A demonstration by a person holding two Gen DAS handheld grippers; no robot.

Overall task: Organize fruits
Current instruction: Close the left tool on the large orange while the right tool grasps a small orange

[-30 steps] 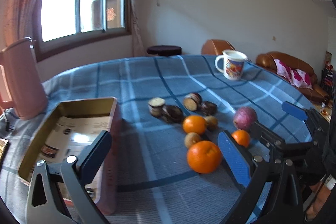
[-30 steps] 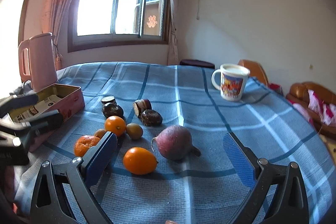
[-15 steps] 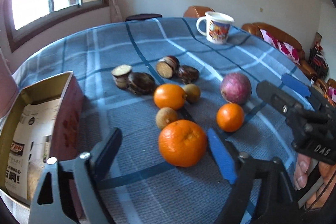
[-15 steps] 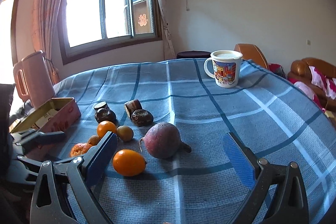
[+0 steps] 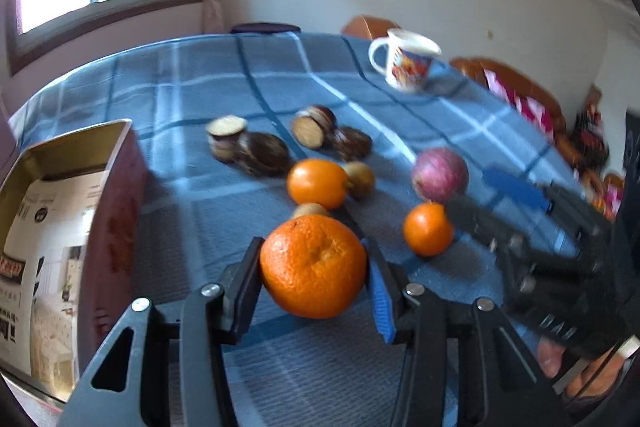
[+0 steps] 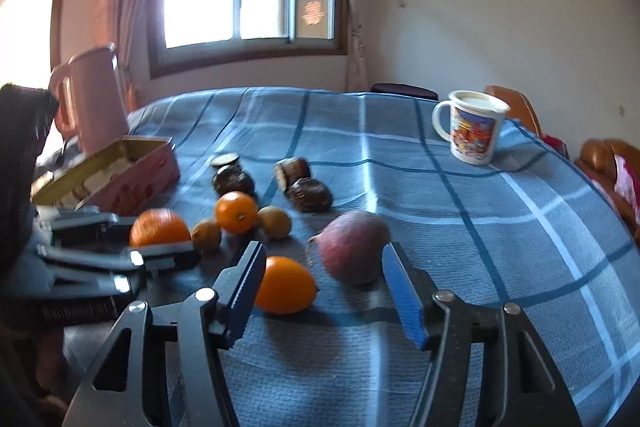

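Observation:
My left gripper (image 5: pixel 314 281) is shut on a large orange (image 5: pixel 314 265), just above the blue checked tablecloth (image 5: pixel 192 99); the orange also shows in the right wrist view (image 6: pixel 159 227). Behind it lie a smaller orange (image 5: pixel 317 183), a small orange (image 5: pixel 427 229), two brown longans (image 5: pixel 360 179) and a purple-red round fruit (image 5: pixel 439 175). My right gripper (image 6: pixel 322 279) is open, its pads on either side of the purple-red fruit (image 6: pixel 354 247) and a small orange (image 6: pixel 285 285), close in front of them.
An open pink tin box (image 5: pixel 60 227) stands at the left. Several dark round cakes (image 5: pixel 262 153) lie behind the fruit. A printed mug (image 5: pixel 406 65) stands at the far right. A pink kettle (image 6: pixel 94 97) stands behind the box.
My left gripper moved forward and closed on the large orange. My right gripper narrowed and moved closer to the purple-red fruit and small orange.

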